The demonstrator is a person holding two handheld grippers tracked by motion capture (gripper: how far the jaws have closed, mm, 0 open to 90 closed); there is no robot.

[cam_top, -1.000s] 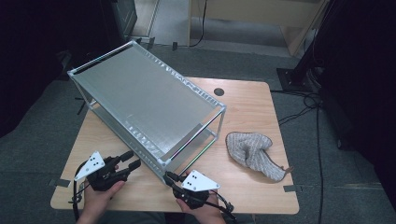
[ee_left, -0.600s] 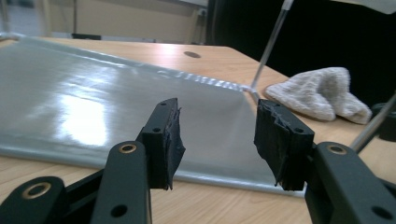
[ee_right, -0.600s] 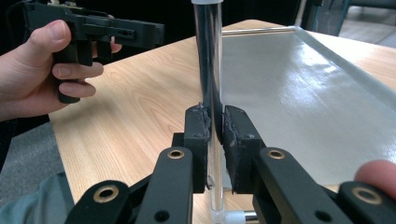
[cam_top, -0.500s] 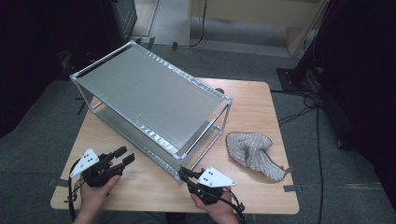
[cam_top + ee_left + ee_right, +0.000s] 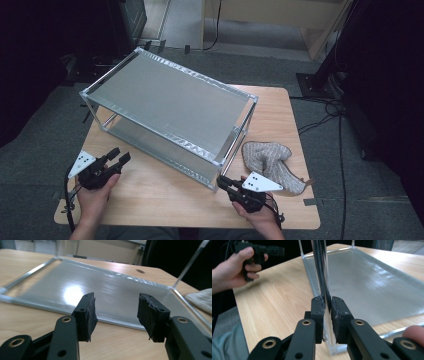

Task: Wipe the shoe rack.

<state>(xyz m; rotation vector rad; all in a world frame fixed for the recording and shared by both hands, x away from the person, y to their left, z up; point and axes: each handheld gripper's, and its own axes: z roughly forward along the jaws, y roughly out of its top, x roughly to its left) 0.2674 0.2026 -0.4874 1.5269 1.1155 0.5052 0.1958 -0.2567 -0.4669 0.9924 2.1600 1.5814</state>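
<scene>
The right claw point(image 5: 327, 307) is clamped on the near corner post of the two-tier silver metal rack point(image 5: 170, 107), which stands across the light wooden counter point(image 5: 165, 195). The left claw point(image 5: 116, 312) gapes empty, its jaws just widening, just short of the rack's lower shelf.

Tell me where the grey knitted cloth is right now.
In the high view the grey knitted cloth lies on the table's right side, beside the metal rack's near right corner, just beyond the right gripper.
</scene>
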